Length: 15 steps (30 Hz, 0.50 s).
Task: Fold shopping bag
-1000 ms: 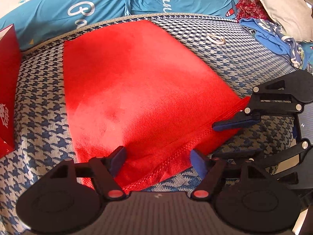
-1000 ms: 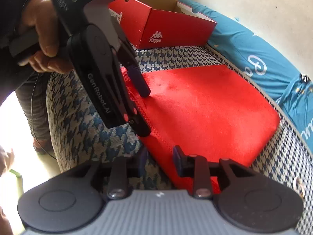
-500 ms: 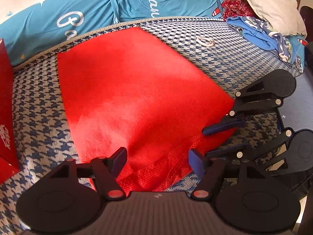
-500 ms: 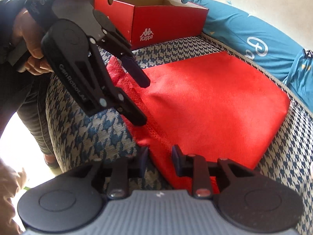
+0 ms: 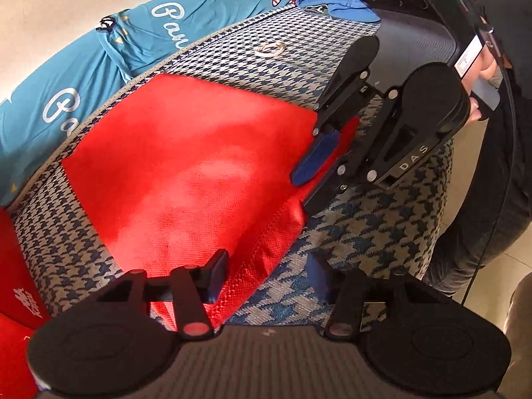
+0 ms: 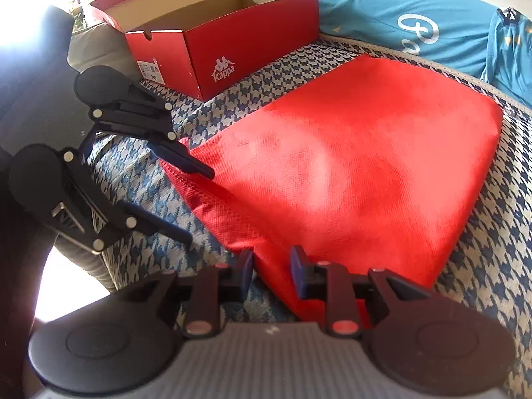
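Note:
A flat red shopping bag (image 5: 199, 166) (image 6: 365, 166) lies on a houndstooth cover (image 5: 365, 232). My left gripper (image 5: 267, 276) (image 6: 196, 206) straddles the bag's near left corner. Its jaws are closing; one finger (image 5: 217, 276) touches the fabric, while the other stands apart over the cover. My right gripper (image 6: 271, 272) (image 5: 302, 191) is shut on the bag's other near corner, with the hem bunched between its fingers. The edge between the two corners sags in a wrinkle.
An open red Kappa shoebox (image 6: 232, 50) (image 5: 20, 282) stands at the left of the bag. Blue printed bedding (image 5: 99, 66) (image 6: 415, 16) lies behind it. A small ring (image 5: 271, 48) rests on the cover. The person's dark trousers (image 5: 482, 216) are beside the cover's front edge.
The left jaws have narrowed around the bag's corner. Both views have rolled, and the right gripper now looms closer in the left view. The bag's near edge has wrinkled.

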Tool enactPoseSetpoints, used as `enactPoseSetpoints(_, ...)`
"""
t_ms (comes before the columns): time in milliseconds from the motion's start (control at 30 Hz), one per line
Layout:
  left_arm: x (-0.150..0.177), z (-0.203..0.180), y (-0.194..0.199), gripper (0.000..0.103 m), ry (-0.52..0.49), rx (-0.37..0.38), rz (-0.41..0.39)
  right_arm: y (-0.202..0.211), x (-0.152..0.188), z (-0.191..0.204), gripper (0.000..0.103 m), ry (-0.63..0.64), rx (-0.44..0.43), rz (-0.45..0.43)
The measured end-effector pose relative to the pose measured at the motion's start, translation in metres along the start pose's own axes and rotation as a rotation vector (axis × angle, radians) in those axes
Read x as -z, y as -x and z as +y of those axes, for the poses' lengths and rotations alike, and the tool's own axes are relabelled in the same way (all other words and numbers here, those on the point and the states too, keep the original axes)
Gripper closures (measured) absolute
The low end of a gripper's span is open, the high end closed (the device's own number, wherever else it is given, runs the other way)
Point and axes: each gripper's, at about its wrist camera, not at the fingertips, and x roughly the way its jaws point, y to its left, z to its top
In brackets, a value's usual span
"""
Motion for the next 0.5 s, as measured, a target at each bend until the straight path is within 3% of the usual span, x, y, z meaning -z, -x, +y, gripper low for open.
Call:
enactPoseSetpoints(133,-0.002,0.012,-0.006,0.08,0.025,0.06,0.004,0.001,0.0,0.002,0.081,0.018,0.005,-0.001)
enactPoseSetpoints(500,-0.003,0.039,-0.015,0.086,0.104,0.211,0.021,0.0,0.012,0.061,0.074,0.427,0.201,-0.033)
